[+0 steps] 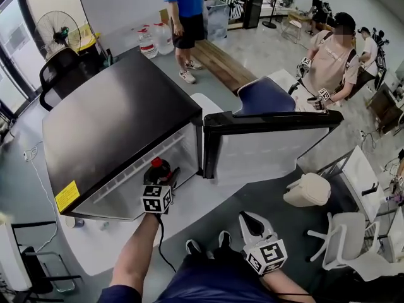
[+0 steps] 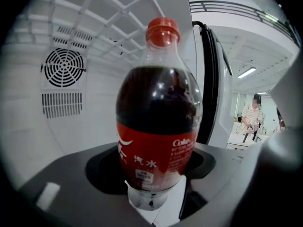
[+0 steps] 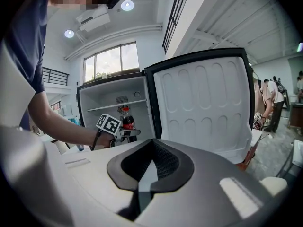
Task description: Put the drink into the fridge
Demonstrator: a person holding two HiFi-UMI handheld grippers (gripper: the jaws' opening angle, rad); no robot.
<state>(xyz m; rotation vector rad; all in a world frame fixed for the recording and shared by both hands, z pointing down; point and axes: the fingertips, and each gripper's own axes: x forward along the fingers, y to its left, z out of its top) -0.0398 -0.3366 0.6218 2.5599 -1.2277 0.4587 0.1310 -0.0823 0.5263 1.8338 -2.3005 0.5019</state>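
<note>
A cola bottle (image 1: 157,171) with a red cap and red label stands upright between the jaws of my left gripper (image 1: 165,177), which is shut on its lower body. It sits at the mouth of the small black fridge (image 1: 120,118), whose door (image 1: 265,149) hangs open to the right. Up close, the bottle (image 2: 158,126) fills the left gripper (image 2: 151,186) view, with the white inner wall and fan vent (image 2: 63,67) behind it. My right gripper (image 1: 250,223) is shut on nothing, held low near my body. It (image 3: 147,167) faces the fridge (image 3: 116,105) and the bottle (image 3: 128,120).
A wire shelf (image 2: 109,13) spans the top of the fridge cavity. A beige stool (image 1: 307,190) and white chairs (image 1: 353,232) stand right of the door. A blue chair (image 1: 265,96) and a person with grippers (image 1: 331,59) are behind it; another person (image 1: 186,17) stands farther back.
</note>
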